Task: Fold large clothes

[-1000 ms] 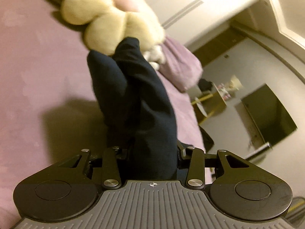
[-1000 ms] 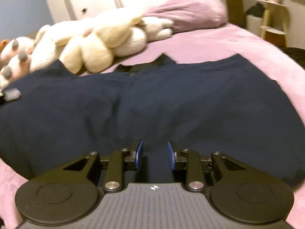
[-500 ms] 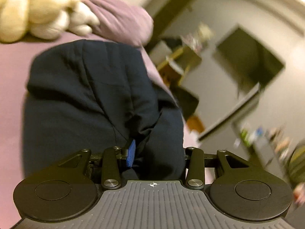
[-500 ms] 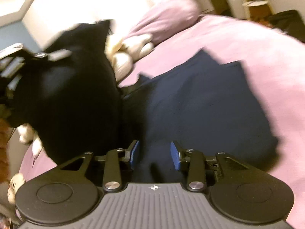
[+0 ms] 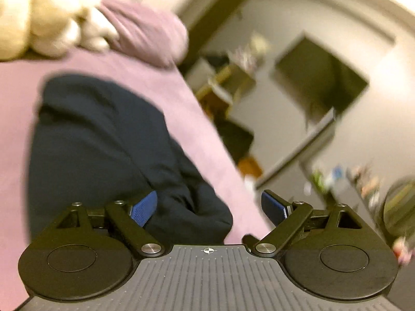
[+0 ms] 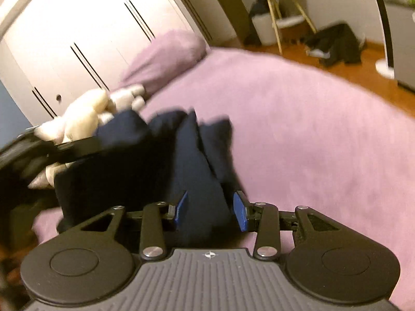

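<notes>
The left gripper (image 5: 208,206) has its blue pads spread wide apart; a bunched fold of the dark navy garment (image 5: 103,150) lies against the left pad, while the right pad stands clear of the cloth over the bed's edge. The right gripper (image 6: 210,211) shows its two blue pads on either side of a thick ridge of the same garment (image 6: 166,160); with some gap visible at the pads, I cannot tell whether they clamp the cloth or merely straddle it. The garment lies gathered in a folded heap on the pink bedspread (image 6: 298,134), nearer the bed's side edge in the left wrist view. Past it, at the head of the bed, lie cream plush toys (image 5: 39,23) and just beside them a pink pillow (image 6: 166,57). Beyond stands a white wardrobe (image 6: 85,26); the room is blurred.
</notes>
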Motion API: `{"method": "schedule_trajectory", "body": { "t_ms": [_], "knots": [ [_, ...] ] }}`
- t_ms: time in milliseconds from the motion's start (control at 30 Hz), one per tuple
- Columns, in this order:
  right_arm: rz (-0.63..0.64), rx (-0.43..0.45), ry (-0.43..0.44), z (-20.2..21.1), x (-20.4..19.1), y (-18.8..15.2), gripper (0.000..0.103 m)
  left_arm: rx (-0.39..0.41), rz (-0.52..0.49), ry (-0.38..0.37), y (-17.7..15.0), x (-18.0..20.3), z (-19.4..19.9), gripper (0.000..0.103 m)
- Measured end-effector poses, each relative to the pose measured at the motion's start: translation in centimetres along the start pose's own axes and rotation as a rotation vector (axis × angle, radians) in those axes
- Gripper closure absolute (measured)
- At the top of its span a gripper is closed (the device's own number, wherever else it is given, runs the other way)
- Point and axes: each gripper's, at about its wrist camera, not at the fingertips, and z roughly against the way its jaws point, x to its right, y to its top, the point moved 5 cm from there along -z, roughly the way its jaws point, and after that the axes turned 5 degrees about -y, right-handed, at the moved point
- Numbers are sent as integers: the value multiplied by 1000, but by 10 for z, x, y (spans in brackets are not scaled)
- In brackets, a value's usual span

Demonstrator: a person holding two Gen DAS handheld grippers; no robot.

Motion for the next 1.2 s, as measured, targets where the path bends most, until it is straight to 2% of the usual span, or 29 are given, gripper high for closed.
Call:
{"method": "schedule_trajectory", "body": {
  "t_ms": [33,133,233,300,367,433,500,567,667,700,767,867,900,967,1033,1100,1200],
  "knots": [
    [22,30,6,2,-9,9,64,53,5,48,8,-9,16,11],
    [106,101,69,3,-56,36,64,195,29,258,26,-47,58,11],
    [211,132,161,-11,-127,59,64,259,134,399,36,-88,82,11],
    [328,132,195,-27,-185,61,61,277,187,468,38,-107,88,11],
    [443,89,194,-65,-237,60,61,271,214,522,36,-121,86,11],
    [551,54,166,-98,-272,54,61,257,225,535,34,-128,78,11],
    [656,40,87,-135,-294,42,62,237,217,542,33,-129,61,11],
    [726,32,23,-167,-293,33,62,217,199,552,36,-123,35,11],
    [775,85,-166,-198,-260,28,62,206,162,531,39,-110,-5,10],
    [742,104,-231,-205,-236,31,62,203,133,518,42,-104,-22,9],
    [595,90,-272,-209,-184,38,62,189,67,515,41,-92,-57,8],
    [422,143,-287,-195,-126,47,66,170,19,506,28,-83,-99,7],
    [416,154,-289,-191,-118,47,66,152,7,524,23,-84,-111,6],
    [421,166,-282,-191,-113,48,66,116,-50,619,13,-92,-126,5],
    [410,173,-270,-188,-108,45,64,97,-17,640,6,-112,-132,0],
    [391,173,-241,-194,-105,43,63,108,64,609,-1,-129,-131,0],
    [388,192,-201,-201,-102,37,62,121,55,629,-5,-139,-139,0]
  ]
}}
